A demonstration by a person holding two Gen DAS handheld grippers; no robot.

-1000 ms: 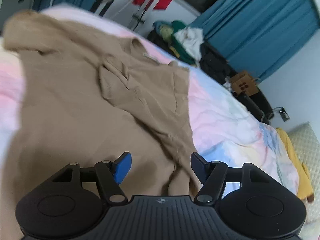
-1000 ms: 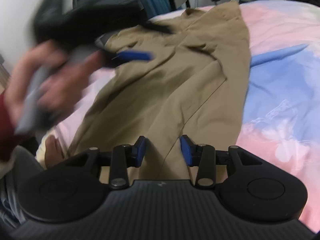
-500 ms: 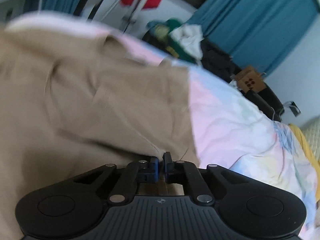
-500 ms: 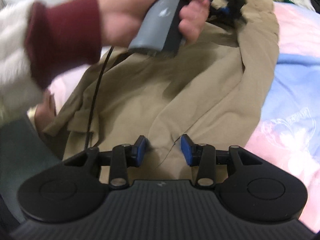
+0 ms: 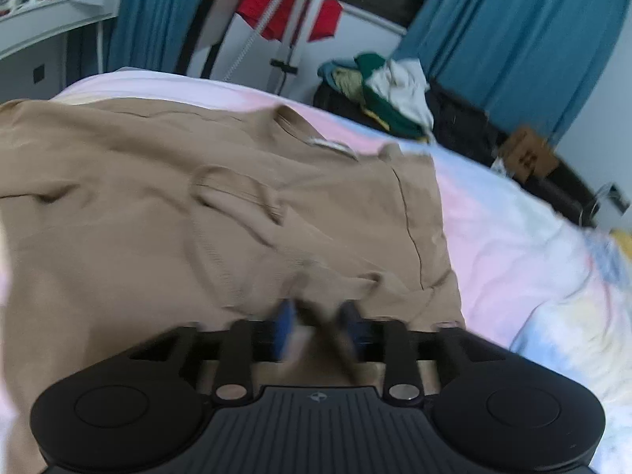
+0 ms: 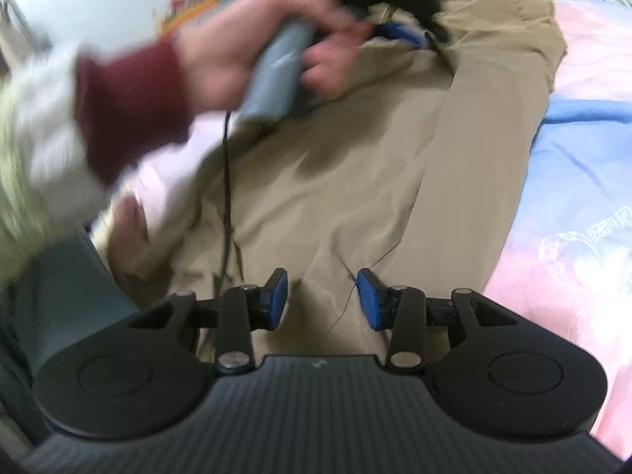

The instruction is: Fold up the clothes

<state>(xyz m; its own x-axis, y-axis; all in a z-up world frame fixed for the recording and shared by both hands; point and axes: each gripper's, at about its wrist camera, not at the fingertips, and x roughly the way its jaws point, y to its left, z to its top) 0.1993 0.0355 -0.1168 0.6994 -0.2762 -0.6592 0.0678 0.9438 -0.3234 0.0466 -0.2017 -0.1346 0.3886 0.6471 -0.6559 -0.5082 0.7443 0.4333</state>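
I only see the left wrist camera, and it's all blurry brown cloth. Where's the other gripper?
Observer: The right gripper hovers over the same tan garment, jaws apart, nothing pinched.
Operator: Who's holding mine?
Observer: A hand with a dark red cuff grips the grey handle of the left gripper; its jaws are opening over the cloth.
Operator: Anything dangling?
Observer: A black cable hangs from that handle across the garment.
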